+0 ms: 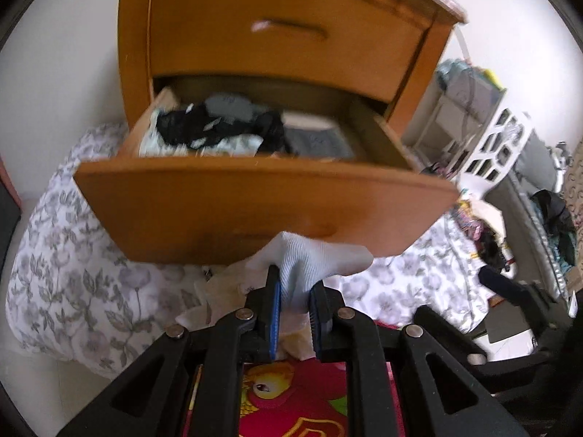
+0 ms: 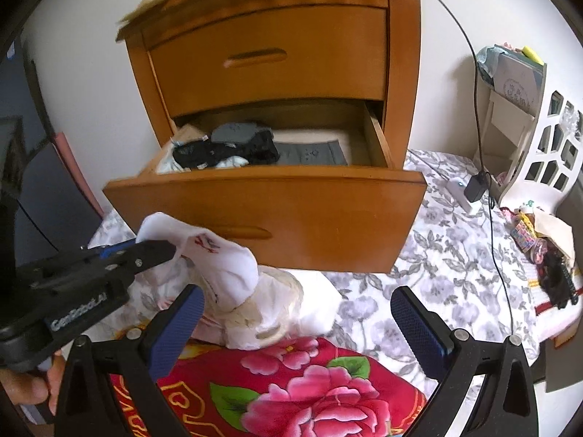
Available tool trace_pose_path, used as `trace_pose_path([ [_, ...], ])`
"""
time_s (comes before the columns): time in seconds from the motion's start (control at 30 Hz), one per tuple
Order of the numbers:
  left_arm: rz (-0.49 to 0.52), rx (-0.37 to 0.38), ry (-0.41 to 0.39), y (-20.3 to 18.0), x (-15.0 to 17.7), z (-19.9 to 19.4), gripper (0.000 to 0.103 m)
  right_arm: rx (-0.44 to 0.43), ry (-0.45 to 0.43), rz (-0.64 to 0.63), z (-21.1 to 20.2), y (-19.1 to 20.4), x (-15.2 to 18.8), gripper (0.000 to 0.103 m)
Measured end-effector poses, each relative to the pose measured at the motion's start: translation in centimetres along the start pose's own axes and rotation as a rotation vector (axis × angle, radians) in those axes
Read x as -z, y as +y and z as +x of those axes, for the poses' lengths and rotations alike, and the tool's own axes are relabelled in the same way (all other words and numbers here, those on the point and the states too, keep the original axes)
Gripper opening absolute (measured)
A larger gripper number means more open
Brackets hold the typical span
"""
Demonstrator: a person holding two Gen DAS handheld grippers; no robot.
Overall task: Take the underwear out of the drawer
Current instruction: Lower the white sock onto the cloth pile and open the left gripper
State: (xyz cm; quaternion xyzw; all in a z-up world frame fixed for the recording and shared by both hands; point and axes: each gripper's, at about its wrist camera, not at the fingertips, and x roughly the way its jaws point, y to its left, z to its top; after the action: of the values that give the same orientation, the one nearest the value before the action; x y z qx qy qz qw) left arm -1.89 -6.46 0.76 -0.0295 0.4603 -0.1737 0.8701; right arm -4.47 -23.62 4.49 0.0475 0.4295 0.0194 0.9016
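Item: white garment (image 1: 309, 258), pinched in our left gripper (image 1: 295, 291); right gripper (image 2: 295, 313) wide, empty. Risk: thin hold slips, dropping it short of the lower-centre pile (image 2: 269, 313).

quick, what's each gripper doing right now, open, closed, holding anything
left gripper: closed on a white garment.
right gripper: jaws open, holding nothing.

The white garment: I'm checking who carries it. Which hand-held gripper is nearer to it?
Left. The left hand-held gripper is shut on the white garment; the right hand-held gripper hangs open beside it, not touching it.
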Motion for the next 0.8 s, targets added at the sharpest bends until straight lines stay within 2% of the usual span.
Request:
trace_pose_path([
  [0.53,-0.103,-0.047,0.201,3.9,2.6,7.2,0.015,-0.007,0.059,-0.020,2.2,0.4,0.5,0.103],
  [0.8,-0.119,-0.060,0.254,4.6,3.5,9.2,0.015,-0.006,0.082,-0.026,3.1,0.7,0.8,0.103],
])
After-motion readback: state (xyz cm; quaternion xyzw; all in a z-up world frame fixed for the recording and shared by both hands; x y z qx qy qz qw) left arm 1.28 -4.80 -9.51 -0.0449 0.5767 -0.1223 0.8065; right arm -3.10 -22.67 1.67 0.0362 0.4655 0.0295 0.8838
